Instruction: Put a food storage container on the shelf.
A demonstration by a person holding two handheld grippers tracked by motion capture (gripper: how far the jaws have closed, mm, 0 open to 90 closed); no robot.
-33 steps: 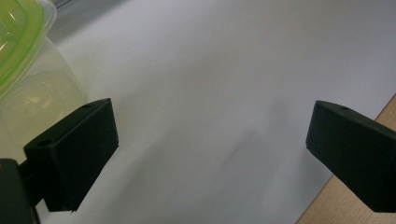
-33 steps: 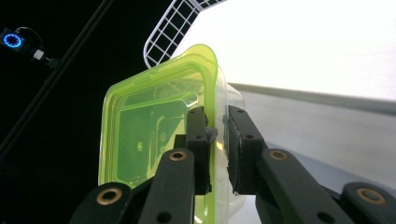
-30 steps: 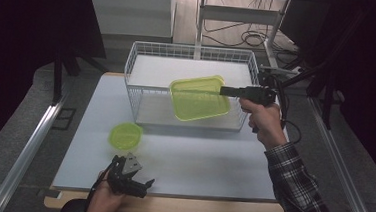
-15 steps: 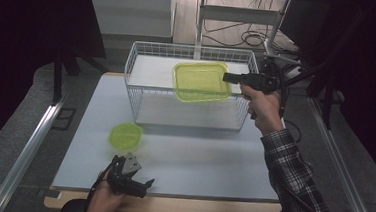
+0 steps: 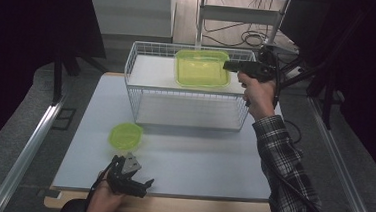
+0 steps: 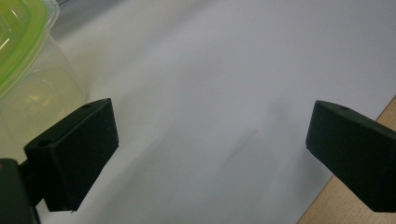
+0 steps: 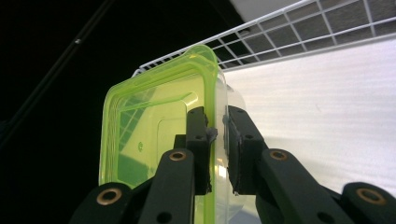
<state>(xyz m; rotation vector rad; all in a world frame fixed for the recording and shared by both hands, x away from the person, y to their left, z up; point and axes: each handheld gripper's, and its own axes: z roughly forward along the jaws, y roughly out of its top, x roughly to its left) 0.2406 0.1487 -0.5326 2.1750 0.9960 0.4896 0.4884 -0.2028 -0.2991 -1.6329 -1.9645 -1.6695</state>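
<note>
Rectangular green-lidded container (image 5: 202, 68) being held over the wire basket (image 5: 136, 90).

We are seeing the right gripper (image 5: 227, 65) clenching the container's rim (lid edge between its pads, seen in the right gripper view (image 7: 215, 135)), holding it above the basket's far side. A small round green-lidded container (image 5: 126, 135) is sitting on the white tabletop (image 5: 207, 162), beside the left gripper (image 5: 145, 184), whose jaws are standing wide apart with nothing between them. Dark surroundings are framing the table; cables are lying on the floor beyond.
</note>
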